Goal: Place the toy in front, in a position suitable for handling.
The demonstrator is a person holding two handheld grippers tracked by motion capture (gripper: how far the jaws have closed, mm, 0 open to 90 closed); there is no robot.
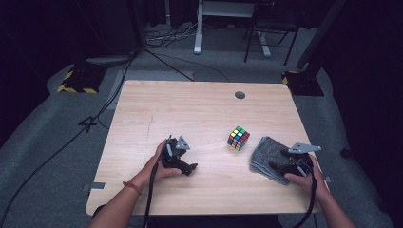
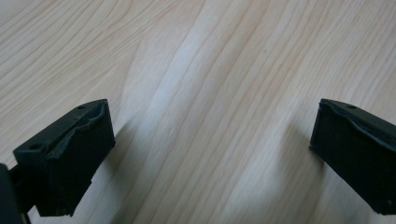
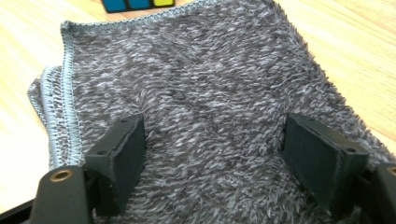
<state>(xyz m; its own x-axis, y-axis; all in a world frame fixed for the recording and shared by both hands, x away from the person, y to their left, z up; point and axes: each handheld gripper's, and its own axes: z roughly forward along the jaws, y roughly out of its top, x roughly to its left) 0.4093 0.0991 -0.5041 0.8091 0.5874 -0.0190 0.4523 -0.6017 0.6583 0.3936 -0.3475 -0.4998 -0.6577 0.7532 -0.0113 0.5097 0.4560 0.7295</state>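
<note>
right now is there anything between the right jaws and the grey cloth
Nothing visible is. The right gripper is open, its jaws standing wide apart right over the folded grey cloth, with bare pile between them. The puzzle cube sits beyond the cloth's far edge, out of the way.

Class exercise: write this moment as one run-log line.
left tool: open, over bare table | right tool: open, over folded grey cloth | puzzle cube: beside cloth, untouched

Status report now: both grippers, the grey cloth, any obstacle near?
Left gripper open over bare table. Right gripper open, jaws astride folded grey cloth, not closed on it. Colour cube stands just beyond the cloth, apart.
</note>
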